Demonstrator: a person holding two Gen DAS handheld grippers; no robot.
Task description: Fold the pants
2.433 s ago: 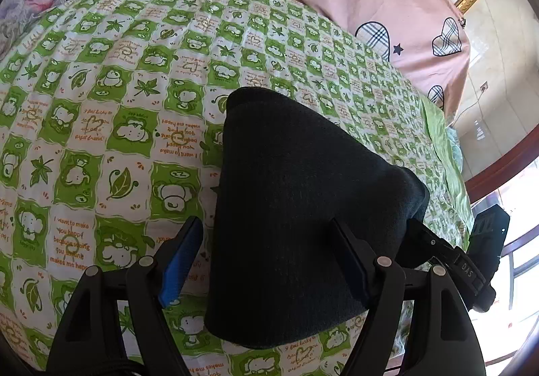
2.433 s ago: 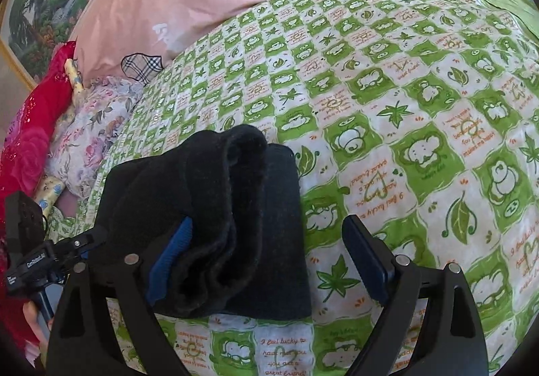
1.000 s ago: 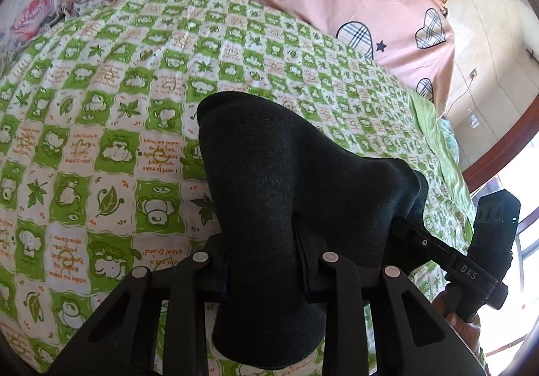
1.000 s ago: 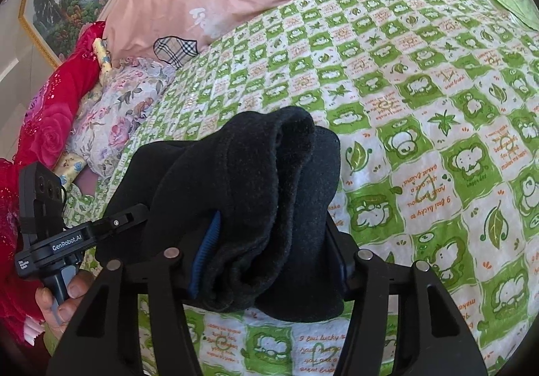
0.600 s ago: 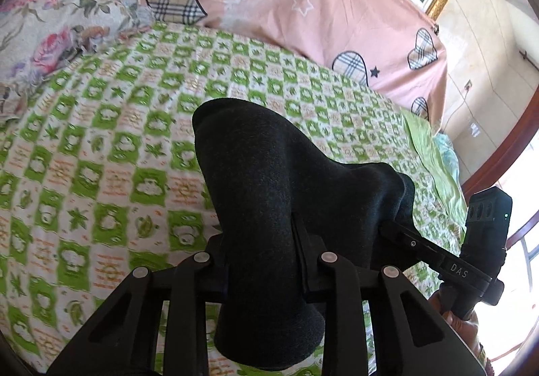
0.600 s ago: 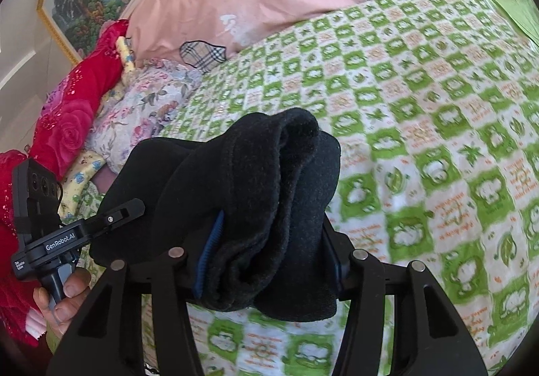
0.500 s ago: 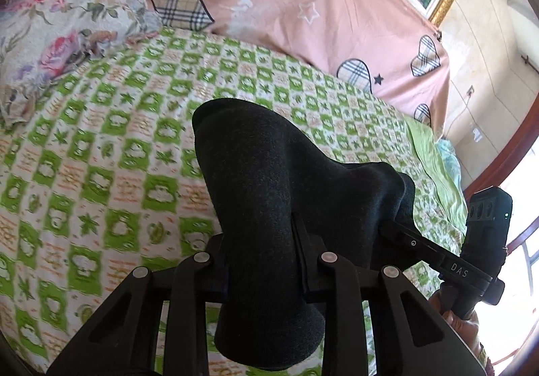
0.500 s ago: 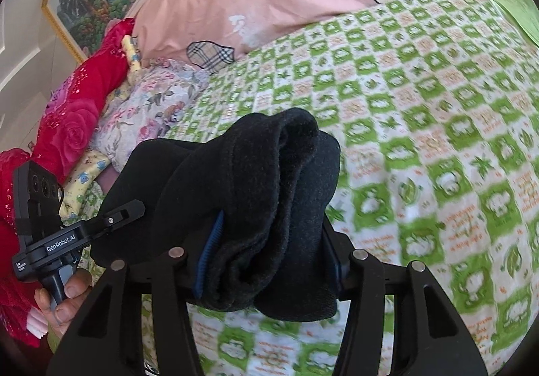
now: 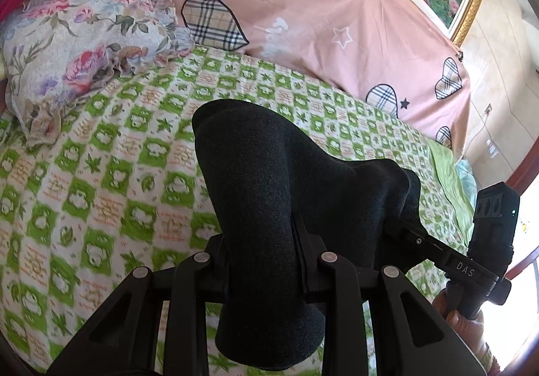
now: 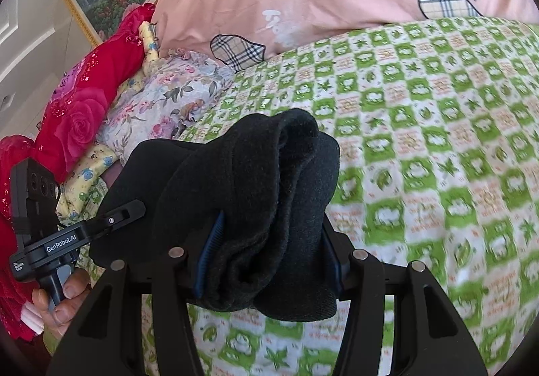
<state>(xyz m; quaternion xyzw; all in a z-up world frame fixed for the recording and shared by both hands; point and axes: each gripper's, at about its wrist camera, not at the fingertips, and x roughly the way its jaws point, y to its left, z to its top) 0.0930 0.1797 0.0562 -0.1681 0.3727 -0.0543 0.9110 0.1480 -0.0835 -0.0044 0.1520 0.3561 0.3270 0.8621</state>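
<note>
Already the pants look like a thick dark bundle of several layers, so I judge the folding itself mostly done. Starting from the left: the left gripper is clamped narrow on one end of the bundle, the cloth bulging out ahead of its fingers and hanging a little behind them. In the right wrist view that same gripper shows off to the left, its tip pressed into the far end of the cloth. Moving right, the right gripper is likewise closed on the pants, where the stacked edges of the layers show between its fingers. From the left wrist view it reaches in from the right side.

The bundle appears to hang between the two grippers above the green checked bed, not resting on it, though I cannot be sure of the gap. Ahead of both grippers lie a flowered pillow and a pink cover.

What seems left: setting the bundle down flat and releasing both ends, perhaps with a final smoothing.
</note>
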